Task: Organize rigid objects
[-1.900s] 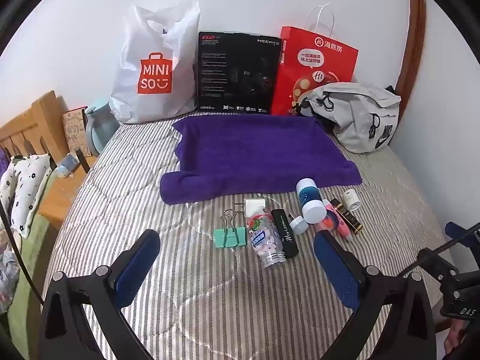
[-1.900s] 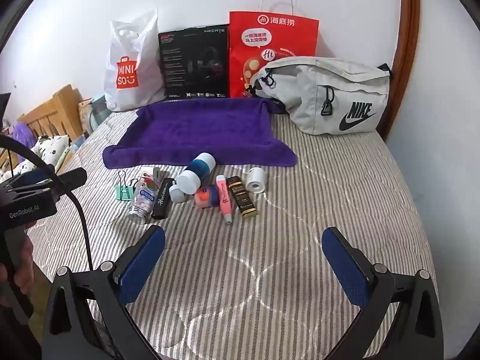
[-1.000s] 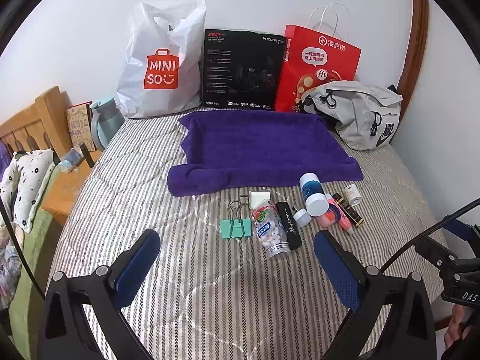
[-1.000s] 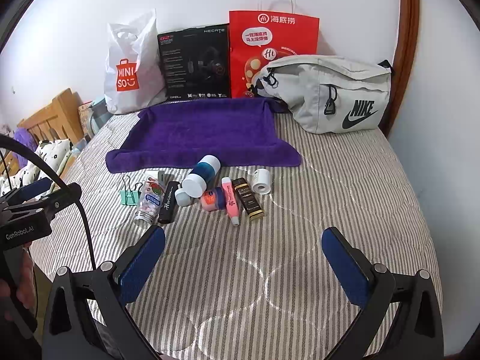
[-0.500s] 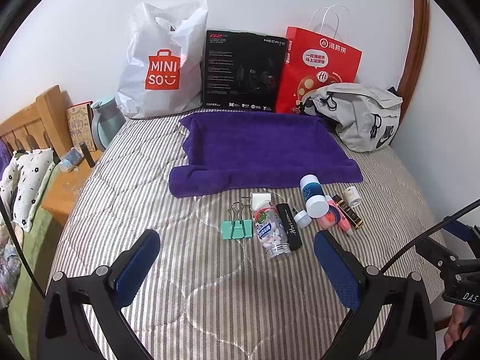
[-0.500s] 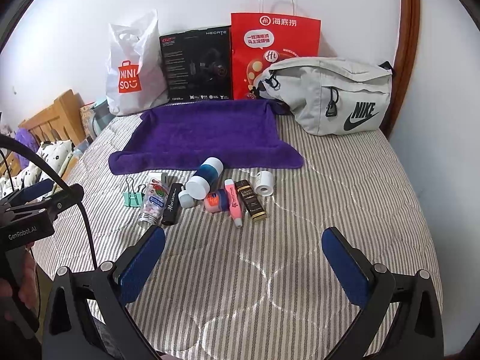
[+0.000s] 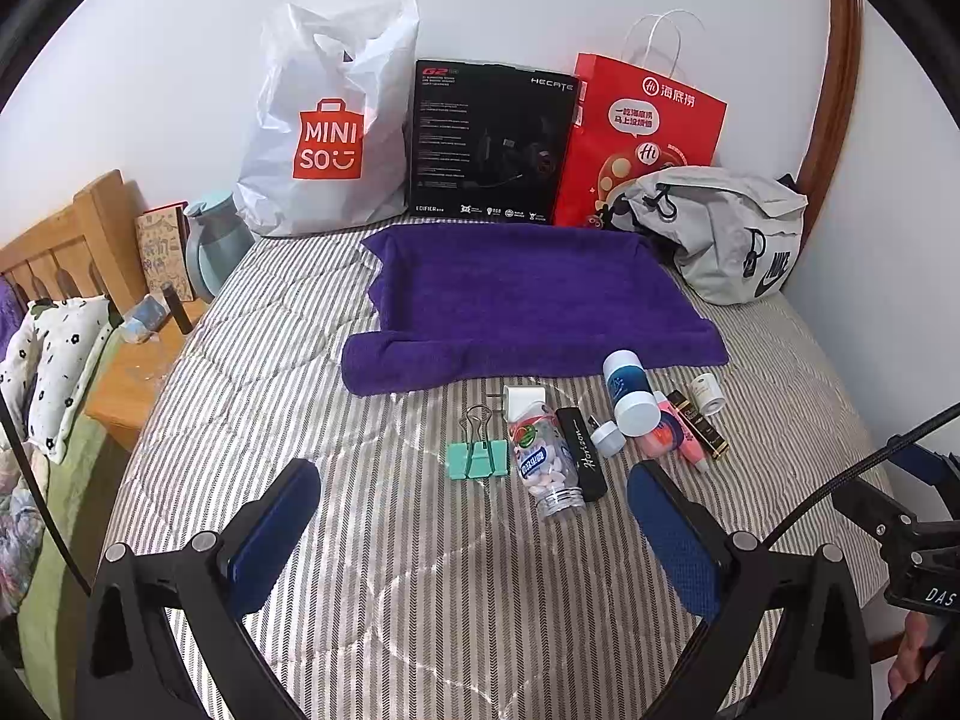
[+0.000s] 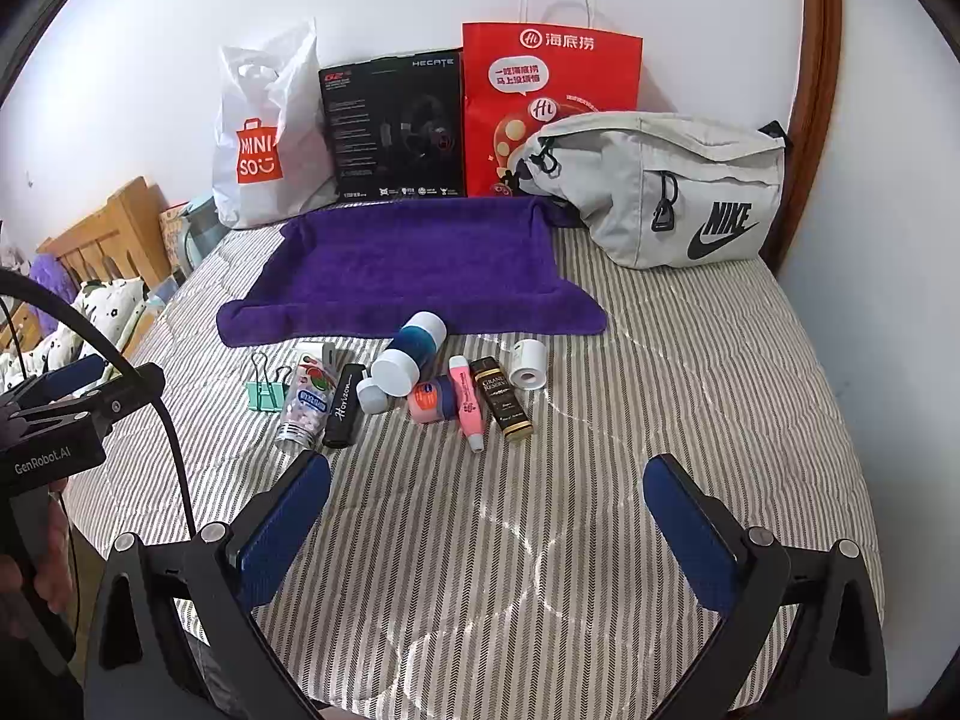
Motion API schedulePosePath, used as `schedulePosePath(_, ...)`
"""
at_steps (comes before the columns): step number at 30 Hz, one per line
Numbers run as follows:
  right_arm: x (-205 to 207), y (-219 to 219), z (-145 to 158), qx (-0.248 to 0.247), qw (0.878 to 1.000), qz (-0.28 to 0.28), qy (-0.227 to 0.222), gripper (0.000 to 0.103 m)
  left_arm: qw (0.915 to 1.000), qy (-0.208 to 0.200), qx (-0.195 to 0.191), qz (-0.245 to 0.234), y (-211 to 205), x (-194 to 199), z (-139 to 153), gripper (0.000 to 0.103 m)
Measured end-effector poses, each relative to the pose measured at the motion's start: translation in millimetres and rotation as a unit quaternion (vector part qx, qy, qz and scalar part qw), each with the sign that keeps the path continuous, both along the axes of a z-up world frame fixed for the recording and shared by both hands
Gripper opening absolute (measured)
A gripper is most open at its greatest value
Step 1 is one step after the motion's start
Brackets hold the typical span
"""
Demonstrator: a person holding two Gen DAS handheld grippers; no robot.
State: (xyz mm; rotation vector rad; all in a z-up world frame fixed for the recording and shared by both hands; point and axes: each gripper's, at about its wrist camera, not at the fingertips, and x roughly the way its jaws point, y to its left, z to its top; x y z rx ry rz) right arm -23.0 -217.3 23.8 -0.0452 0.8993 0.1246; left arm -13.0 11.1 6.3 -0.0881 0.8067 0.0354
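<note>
While both claws hang above the striped bed (image 8: 690, 372), neither touches anything. Seen from its own camera, the left claw (image 7: 474, 516) has its blue pads spread wide and empty, with the green binder clip (image 7: 477, 457) and the clear pill bottle (image 7: 543, 461) lying on the bed just beyond its tips. The right claw (image 8: 487, 501) is equally wide apart and holds nothing; bare bedding lies between its pads.

Clustered in a row near the front edge of the purple towel (image 8: 414, 264) are a black lighter (image 8: 344, 397), a blue-and-white bottle (image 8: 409, 353), a small white cap (image 8: 371, 393), a pink tube (image 8: 469, 402), a dark gold-capped tube (image 8: 501, 399) and a small white roll (image 8: 529, 363). All lie on the bed, off the towel. Behind the towel, against the wall, stand a white shopping bag (image 8: 267, 138), a black box (image 8: 393, 126), a red paper bag (image 8: 549, 84) and a grey waist bag (image 8: 666, 186).
</note>
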Motion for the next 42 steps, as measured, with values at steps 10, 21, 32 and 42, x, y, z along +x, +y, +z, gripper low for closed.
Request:
schedulePosePath(10,0.6,1.1,-0.8,-0.003,1.0,0.002,0.001,0.103,1.0,0.003,0.001,0.001,0.7,0.5,0.6,0.103)
schedulePosePath(21,0.3,2.9,-0.9,-0.007,1.0,0.007,0.003,0.103,1.0,0.005,-0.001,0.004,1.9,3.8,1.6,0.103)
schedulePosePath(32,-0.1,2.9,-3.0,-0.011,1.0,0.008,0.004,0.103,1.0,0.006,-0.001,0.003,0.2,3.4,1.4,0.103)
schedulePosePath(42,0.2,2.5,-4.2,-0.007,1.0,0.009,0.008,0.103,1.0,0.004,0.0,0.002,-0.9,2.1,2.0,0.103)
